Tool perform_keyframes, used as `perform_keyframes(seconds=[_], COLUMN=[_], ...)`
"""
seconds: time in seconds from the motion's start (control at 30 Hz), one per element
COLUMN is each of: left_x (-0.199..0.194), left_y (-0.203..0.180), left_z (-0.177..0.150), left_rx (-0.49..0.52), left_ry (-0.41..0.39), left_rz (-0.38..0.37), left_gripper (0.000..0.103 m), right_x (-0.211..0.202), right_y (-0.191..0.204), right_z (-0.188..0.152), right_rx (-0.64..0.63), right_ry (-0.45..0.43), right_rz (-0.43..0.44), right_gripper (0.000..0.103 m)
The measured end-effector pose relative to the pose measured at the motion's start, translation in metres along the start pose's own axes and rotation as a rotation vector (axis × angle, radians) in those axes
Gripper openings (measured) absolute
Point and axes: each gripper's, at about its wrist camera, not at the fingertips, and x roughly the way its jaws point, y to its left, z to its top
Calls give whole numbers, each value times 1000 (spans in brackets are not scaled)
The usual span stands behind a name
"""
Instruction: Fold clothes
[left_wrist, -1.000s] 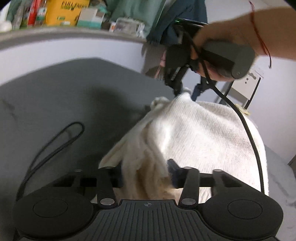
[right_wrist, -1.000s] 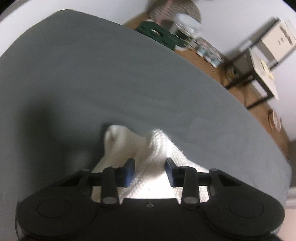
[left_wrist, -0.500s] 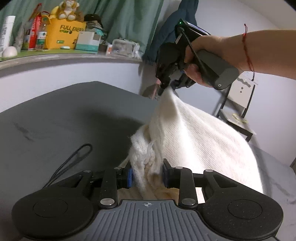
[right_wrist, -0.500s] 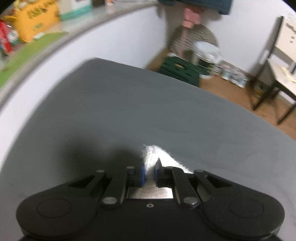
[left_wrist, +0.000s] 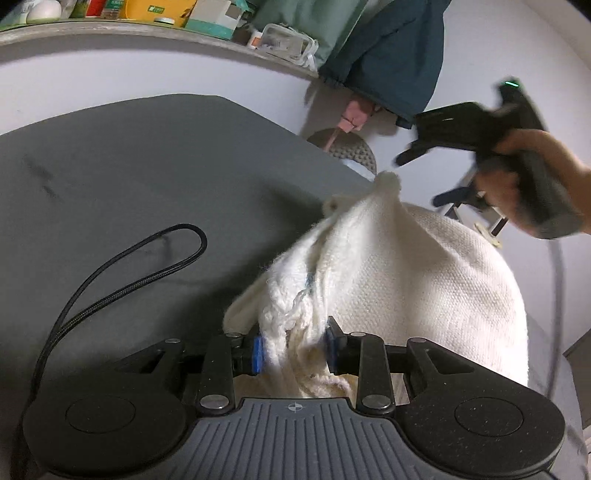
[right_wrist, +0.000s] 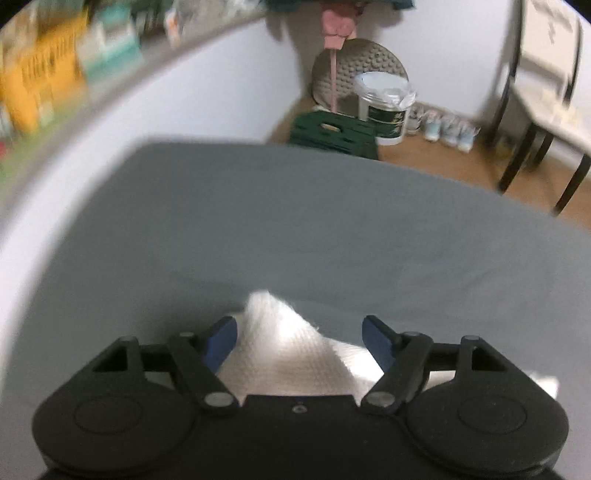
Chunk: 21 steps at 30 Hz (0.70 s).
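Sweater (left_wrist: 424, 280), cream knit, is seen heaped on the grey tabletop (left_wrist: 147, 166) toward its right side, one end raised into a peak with a small knob of bunched knit at the top. The near end is gathered into thick folds, and these are pinched between the blue pads (left_wrist: 257, 355) of the left gripper (left_wrist: 293, 350); the jaws stand narrow, pressed on the cloth from both sides.

Right gripper (left_wrist: 417, 177) is seen in the left wrist view up at the right, above the peak and apart from it, held in a hand (left_wrist: 517, 181) (motion blur here; the exact gap cannot be told). In its own view the right gripper (right_wrist: 299, 332) has its jaws wide and opening. A white point of sweater (right_wrist: 280, 332) rises between the fingers, but neither pad (right_wrist: 221, 338) touches it.

Cable (left_wrist: 122, 280), black and braided, lies in a loop on the left part of the tabletop, clear of the sweater.

Beyond the far edge a shelf (left_wrist: 147, 31) with boxes is noted along the wall. On the floor past the far right corner stand a white bucket (right_wrist: 386, 110) and a green crate (right_wrist: 332, 133).
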Motion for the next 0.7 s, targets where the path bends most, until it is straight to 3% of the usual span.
perform_keyframes(seconds=[0.03, 0.1, 0.2, 0.23, 0.33, 0.47, 0.57, 0.63, 0.7], left_x=[0, 2, 2, 1, -2, -8, -9, -10, -11], left_y=[-2, -4, -5, -5, -5, -3, 0, 2, 5], left_z=[1, 4, 8, 9, 14, 20, 21, 23, 26], left_rx=[9, 28, 48, 56, 72, 65, 57, 47, 47], left_ry=[-2, -7, -17, -19, -19, -11, -1, -1, 3], left_rz=[5, 15, 27, 31, 38, 22, 16, 8, 5], left_gripper=[31, 31, 31, 31, 31, 31, 31, 31, 31], right_x=[-7, -14, -17, -16, -11, 20, 51, 72, 89], right_y=[-11, -29, -41, -40, -26, 15, 33, 38, 45], right_z=[3, 6, 5, 4, 0, -5, -6, -4, -8], right_rx=[39, 42, -66, -107, -195, -369, -443, -400, -384], right_ry=[-2, 12, 41, 40, 17, 83, 119, 158, 182], right_rz=[31, 5, -64, -56, 6, -51, -97, -78, -103], right_gripper=[75, 75, 61, 56, 56, 56, 45, 13, 11])
